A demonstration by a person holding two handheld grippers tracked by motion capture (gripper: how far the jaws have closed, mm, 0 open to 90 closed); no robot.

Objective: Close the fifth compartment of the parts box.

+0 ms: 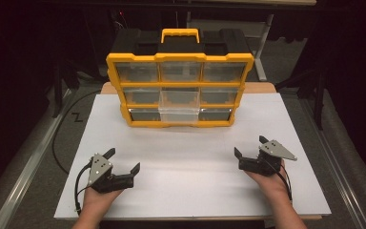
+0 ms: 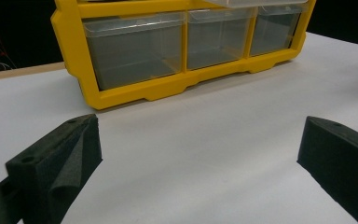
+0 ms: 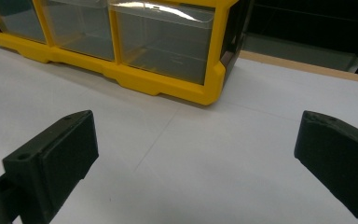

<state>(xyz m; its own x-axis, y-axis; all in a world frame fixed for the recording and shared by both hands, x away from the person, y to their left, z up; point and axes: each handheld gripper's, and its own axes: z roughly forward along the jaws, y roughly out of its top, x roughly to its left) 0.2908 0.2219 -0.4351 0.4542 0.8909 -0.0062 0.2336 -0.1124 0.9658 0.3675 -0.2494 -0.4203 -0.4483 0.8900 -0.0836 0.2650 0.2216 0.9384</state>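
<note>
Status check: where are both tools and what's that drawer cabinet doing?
Left tool open, right tool open, both holding nothing. Yellow drawer cabinet upright at far side of table; middle drawer pulled out. Nothing between.

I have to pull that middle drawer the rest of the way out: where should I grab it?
Probably grip the front lip of the middle drawer, which already sticks out of the yellow organizer. Come straight in from the front, level with the white table; either open gripper, left or right, looks equally placed.
</note>
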